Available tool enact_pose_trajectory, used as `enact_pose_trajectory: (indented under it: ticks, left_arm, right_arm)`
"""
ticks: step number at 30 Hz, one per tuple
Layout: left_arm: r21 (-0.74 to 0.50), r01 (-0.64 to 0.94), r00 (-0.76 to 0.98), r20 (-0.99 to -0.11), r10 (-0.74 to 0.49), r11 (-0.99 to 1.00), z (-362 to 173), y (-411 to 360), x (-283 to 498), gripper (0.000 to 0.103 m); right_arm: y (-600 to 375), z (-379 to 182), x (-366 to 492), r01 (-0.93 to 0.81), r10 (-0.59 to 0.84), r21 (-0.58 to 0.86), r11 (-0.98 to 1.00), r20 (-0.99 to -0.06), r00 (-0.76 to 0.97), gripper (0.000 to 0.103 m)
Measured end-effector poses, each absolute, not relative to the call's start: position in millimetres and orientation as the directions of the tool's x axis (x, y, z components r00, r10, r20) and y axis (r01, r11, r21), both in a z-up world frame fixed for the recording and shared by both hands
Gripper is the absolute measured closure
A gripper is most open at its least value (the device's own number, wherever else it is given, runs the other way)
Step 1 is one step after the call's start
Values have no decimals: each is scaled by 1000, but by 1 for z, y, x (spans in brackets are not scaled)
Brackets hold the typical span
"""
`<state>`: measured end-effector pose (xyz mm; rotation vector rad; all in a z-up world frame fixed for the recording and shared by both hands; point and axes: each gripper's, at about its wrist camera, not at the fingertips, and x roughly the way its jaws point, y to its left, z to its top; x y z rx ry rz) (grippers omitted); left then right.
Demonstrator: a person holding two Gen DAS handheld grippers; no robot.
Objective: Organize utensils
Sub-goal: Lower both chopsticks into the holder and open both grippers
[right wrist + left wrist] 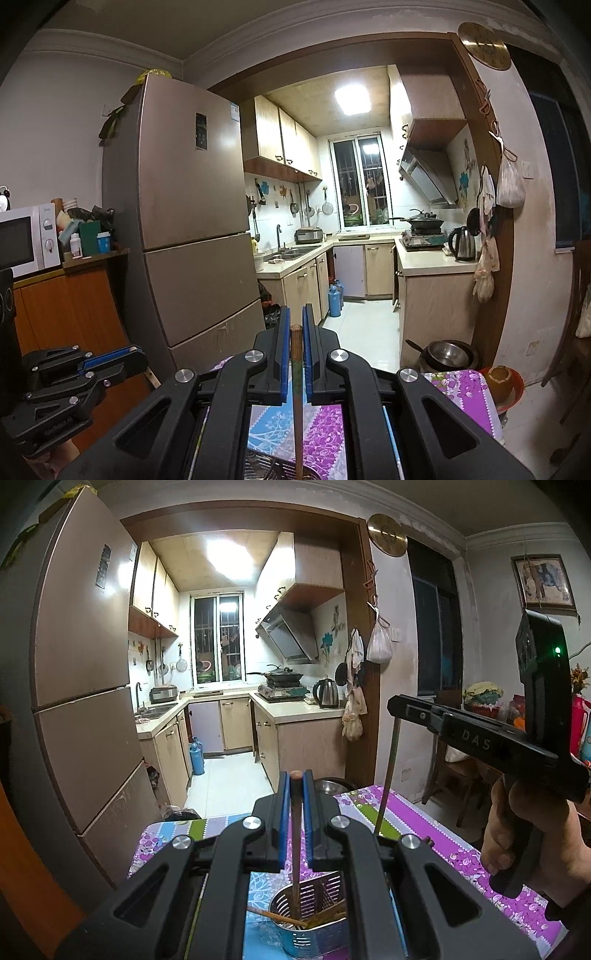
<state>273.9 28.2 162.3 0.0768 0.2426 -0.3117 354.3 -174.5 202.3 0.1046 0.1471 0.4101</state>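
Note:
My left gripper (pixel 295 775) is shut on a dark chopstick (pixel 295 849) held upright between its blue pads. The chopstick's lower end reaches down into a perforated metal utensil holder (pixel 314 938), where several other chopsticks (pixel 273 915) lean. At the right a hand (pixel 517 834) holds my right gripper (pixel 395 705), with a second chopstick (pixel 388 771) hanging from it over the table. In the right wrist view that gripper (pixel 295 314) is shut on this chopstick (pixel 297 406), which points straight down. My left gripper (pixel 140 354) shows at the lower left there.
The table carries a purple floral cloth (pixel 424 812). Metal bowls (pixel 448 354) and an orange bowl (pixel 502 380) stand just past its far corner. A tall fridge (pixel 192 221) rises at the left, and the kitchen opens behind.

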Motion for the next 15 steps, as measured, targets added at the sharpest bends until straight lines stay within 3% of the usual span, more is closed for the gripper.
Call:
enact_pose_trajectory:
  ticks: [15]
  left_arm:
    - [22,311,915,-278,-293,950,150,28,288,98]
  right_arm:
    - [-171,190,361,-394,414,144,908,-150,898,95]
